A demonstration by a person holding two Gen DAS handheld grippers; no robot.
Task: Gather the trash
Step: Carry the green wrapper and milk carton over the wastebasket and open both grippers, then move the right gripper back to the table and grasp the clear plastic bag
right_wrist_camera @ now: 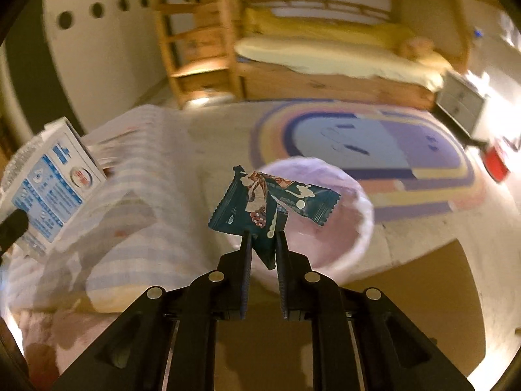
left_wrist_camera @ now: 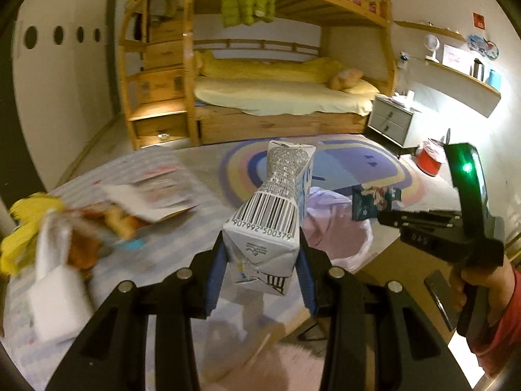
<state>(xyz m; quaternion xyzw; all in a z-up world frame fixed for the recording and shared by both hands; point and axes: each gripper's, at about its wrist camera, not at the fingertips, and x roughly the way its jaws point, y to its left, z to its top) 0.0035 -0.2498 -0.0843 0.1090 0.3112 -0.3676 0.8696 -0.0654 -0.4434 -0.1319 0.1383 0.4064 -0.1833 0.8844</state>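
Note:
My left gripper (left_wrist_camera: 262, 244) is shut on a crushed white milk carton (left_wrist_camera: 270, 208) with a barcode, which sticks forward between the blue pads. The carton (right_wrist_camera: 52, 189) also shows at the left edge of the right wrist view. My right gripper (right_wrist_camera: 263, 234) is shut on a crumpled teal snack wrapper (right_wrist_camera: 270, 205), held over a round bin with a lilac bag liner (right_wrist_camera: 342, 228). From the left wrist camera, the right gripper (left_wrist_camera: 381, 215) with the wrapper (left_wrist_camera: 371, 202) hovers just right of the bin (left_wrist_camera: 335, 224).
A striped cloth (left_wrist_camera: 182, 228) at the left carries papers, snack packets and a blurred white object (left_wrist_camera: 55, 293). Beyond lie a rainbow rug (left_wrist_camera: 351, 169), a wooden bunk bed (left_wrist_camera: 276, 97), a grey nightstand (left_wrist_camera: 390, 120) and a red bucket (left_wrist_camera: 429, 163). A hand in a red sleeve (left_wrist_camera: 488, 293) grips the right tool.

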